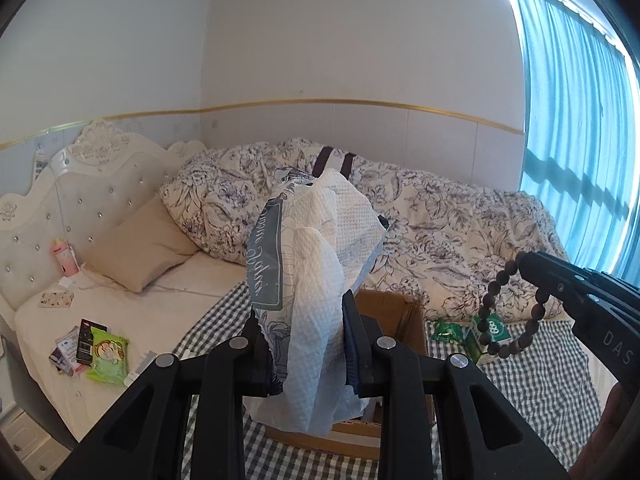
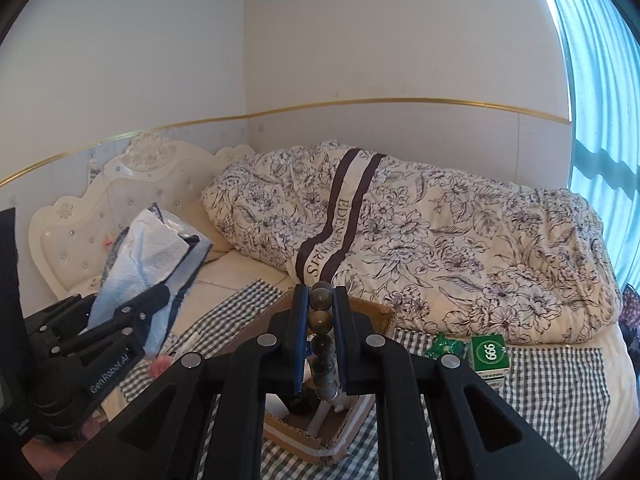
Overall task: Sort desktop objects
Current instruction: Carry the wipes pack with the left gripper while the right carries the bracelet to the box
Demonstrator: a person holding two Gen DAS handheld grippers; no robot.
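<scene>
Right hand-held gripper clamped on bead bracelet, above open cardboard box on checked cloth. Left hand-held gripper grips tissue pack. Green 999 box near duvet.

A home bedroom: a cream tufted headboard at the far left, a floral-printed quilt heaped on the bed, teal curtains at right

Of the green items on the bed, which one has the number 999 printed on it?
The green box on the checked cloth, right of the cardboard box. The crumpled green packet beside it shows no such number, nor does the lime-green pack near the headboard.
</scene>
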